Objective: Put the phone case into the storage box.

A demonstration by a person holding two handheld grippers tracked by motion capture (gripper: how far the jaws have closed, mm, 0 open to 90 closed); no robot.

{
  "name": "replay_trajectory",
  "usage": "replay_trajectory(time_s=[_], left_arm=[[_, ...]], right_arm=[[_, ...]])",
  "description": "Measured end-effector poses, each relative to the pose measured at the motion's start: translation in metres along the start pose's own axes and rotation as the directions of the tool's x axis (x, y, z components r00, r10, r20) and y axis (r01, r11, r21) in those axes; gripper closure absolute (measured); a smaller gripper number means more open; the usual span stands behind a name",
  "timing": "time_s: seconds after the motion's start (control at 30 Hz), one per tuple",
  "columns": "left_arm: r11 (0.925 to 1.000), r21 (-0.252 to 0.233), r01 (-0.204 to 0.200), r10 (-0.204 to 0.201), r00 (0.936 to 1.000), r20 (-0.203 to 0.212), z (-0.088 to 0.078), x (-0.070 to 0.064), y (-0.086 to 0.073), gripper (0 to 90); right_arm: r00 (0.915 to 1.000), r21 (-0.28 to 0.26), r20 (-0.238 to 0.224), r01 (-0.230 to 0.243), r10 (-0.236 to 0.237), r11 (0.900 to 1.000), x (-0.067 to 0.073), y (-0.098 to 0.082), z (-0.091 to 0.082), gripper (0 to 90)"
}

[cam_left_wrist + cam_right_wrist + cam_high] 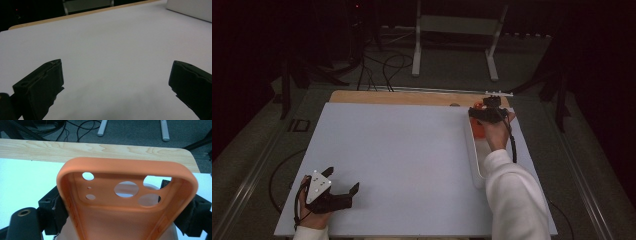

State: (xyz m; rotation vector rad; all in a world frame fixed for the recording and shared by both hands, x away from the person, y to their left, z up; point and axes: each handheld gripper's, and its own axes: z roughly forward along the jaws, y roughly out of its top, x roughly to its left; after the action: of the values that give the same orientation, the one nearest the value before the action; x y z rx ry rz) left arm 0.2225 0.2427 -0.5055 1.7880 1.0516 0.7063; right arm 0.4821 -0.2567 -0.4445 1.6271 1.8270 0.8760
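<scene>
— Gripped across its width, an orange phone case is seen in the right gripper view; what is it held by?

— It is held by the right gripper, whose two black jaws are pressed against the case's long sides. The case's open inside is turned toward the camera, with its camera cut-outs near the far end.

— Where is the case placed on the table?

— In the high view it is seen at the far right of the white mat, above the far end of a long white tray that lies along the mat's right edge. Whether the case is touching the tray cannot be told.

— And what is found beyond it?

— A strip of wooden tabletop is seen past the mat's far edge.

— How is the other tool described?

— The left gripper is held low over the mat's near left corner, well apart from the case. Its jaws are spread wide and nothing is held between them.
</scene>
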Motion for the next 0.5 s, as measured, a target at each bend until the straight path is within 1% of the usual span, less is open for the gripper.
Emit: replay_trajectory(time_s=[0.1, 0.17, 0.23, 0.3, 0.5], left_arm=[[1.0000, 0.000, 0.000, 0.000, 1.0000, 0.000, 0.0000, 0.0000, 0.0000, 0.5], [1.0000, 0.000, -0.001, 0.001, 1.0000, 0.000, 0.0000, -0.0001, 0.0001, 0.5], [1.0000, 0.000, -0.001, 0.001, 1.0000, 0.001, 0.0001, -0.0001, 0.0002, 0.5], [1.0000, 0.000, 0.000, 0.000, 1.0000, 0.001, 0.0001, -0.0002, 0.0001, 0.5], [1.0000, -0.002, 0.001, -0.001, 1.0000, -0.001, -0.0002, 0.0001, 0.0002, 0.5]], right_arm=[[1.0000, -0.001, -0.003, -0.003, 0.003, 1.000, -0.0002, 0.0004, -0.0004, 12.6], [0.9999, -0.006, 0.009, -0.007, 0.007, 1.000, -0.0005, 0.0006, -0.0005, 9.2], [0.9998, -0.004, 0.007, -0.017, 0.017, 1.000, -0.0012, 0.0009, -0.0008, 8.8], [0.9997, -0.011, 0.018, -0.017, 0.017, 1.000, -0.0012, 0.0012, -0.0016, 8.2], [0.9999, -0.024, 0.003, -0.016, 0.016, 1.000, -0.0011, 0.0020, -0.0041, 8.2]])
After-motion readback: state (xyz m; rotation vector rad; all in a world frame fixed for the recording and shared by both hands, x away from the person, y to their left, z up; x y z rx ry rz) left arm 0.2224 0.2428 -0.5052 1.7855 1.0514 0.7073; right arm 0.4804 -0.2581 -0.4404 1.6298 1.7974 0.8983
